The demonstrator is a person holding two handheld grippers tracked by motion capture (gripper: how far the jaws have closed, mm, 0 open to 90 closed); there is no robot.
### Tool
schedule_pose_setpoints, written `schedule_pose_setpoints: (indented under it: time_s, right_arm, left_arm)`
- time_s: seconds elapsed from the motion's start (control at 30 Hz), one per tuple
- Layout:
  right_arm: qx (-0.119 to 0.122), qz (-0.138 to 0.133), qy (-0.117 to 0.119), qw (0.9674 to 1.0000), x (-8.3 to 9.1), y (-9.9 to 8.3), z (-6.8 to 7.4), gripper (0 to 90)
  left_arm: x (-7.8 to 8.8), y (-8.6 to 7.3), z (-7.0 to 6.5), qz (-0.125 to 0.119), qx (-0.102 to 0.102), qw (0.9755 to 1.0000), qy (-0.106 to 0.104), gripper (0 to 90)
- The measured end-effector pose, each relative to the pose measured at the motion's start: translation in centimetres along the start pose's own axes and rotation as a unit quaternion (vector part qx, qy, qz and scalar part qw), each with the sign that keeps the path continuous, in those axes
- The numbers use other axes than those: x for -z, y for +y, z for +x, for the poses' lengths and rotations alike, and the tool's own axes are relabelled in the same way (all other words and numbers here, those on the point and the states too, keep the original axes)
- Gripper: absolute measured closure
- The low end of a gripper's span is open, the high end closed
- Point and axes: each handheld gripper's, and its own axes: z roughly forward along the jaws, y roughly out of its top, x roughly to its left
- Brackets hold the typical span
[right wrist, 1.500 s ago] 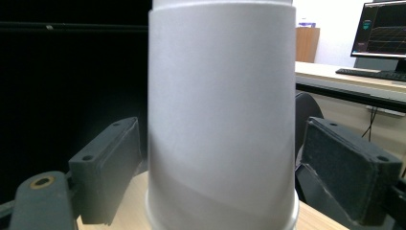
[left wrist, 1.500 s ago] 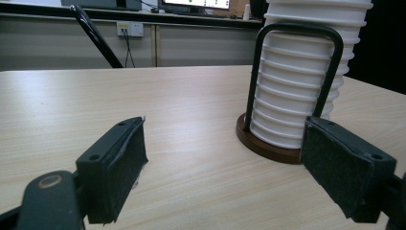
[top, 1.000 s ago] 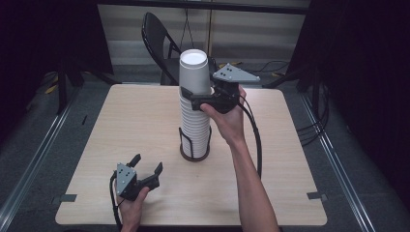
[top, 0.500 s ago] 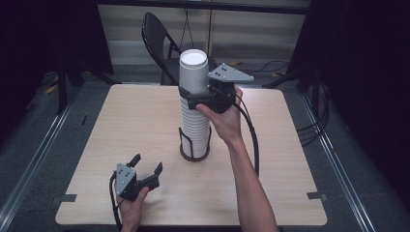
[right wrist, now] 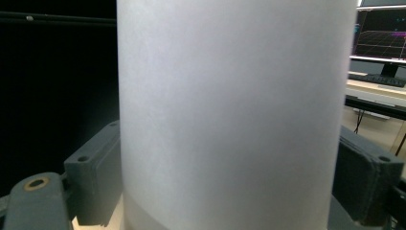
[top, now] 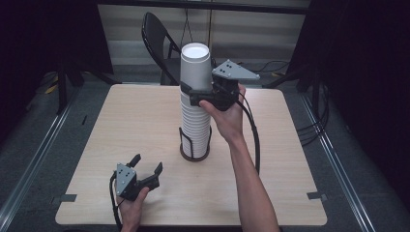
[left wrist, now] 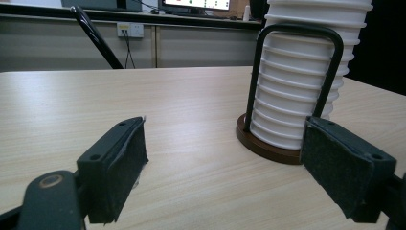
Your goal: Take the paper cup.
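Note:
A tall stack of white paper cups stands in a black wire holder on a round brown base at the table's middle. My right gripper is high up at the stack's top, shut on the top cup, whose wall sits between both pads. The top cup looks slightly raised out of the stack. My left gripper rests open on the table at the front left, nothing between its jaws. In the left gripper view the stack and base lie ahead to the right of the left gripper.
The light wooden table has bare surface all around the holder. A black folding chair stands behind the far edge. A monitor glows on a desk in the right gripper view. The right gripper's cable hangs beside the forearm.
My right gripper has shifted slightly left and up at the stack's top, and the top cup has risen a little with it. The left gripper has stayed put.

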Motion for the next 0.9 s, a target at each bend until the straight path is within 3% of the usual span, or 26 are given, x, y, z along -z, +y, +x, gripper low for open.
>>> schedule_pose_setpoints:
  time_s: [0.9]
  right_arm:
    - [-0.011,-0.031,-0.003,0.9995,0.4,3.1,0.1,12.5]
  left_arm:
    - [0.0,0.0,0.0,0.001,-0.001,1.0000,0.000,16.3]
